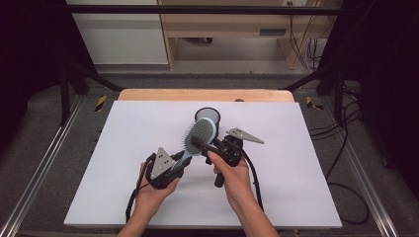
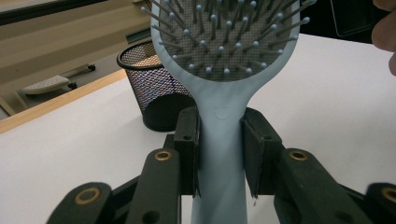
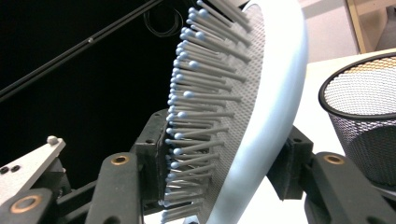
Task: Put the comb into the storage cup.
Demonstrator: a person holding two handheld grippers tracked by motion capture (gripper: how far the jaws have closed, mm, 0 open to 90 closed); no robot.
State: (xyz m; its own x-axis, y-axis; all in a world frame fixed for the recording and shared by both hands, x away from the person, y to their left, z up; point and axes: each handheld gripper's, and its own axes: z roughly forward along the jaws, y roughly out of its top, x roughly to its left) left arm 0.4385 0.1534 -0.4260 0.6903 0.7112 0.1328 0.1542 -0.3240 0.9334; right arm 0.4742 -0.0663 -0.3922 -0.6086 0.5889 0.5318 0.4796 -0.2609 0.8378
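Above the middle of the white table [image 1: 123, 163], my left gripper [image 2: 219, 154] clamps the pale blue hairbrush [image 1: 201, 136] by its handle. My right gripper [image 3: 224, 163] pinches its bristled head, just near of the black mesh cup [image 1: 207, 115].

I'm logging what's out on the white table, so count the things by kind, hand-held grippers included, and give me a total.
Hairbrush, light blue: 1
Mesh cup, black: 1
Hand-held grippers, left hand-held gripper shut on the brush's handle, right hand-held gripper shut on its head: 2
Total: 4
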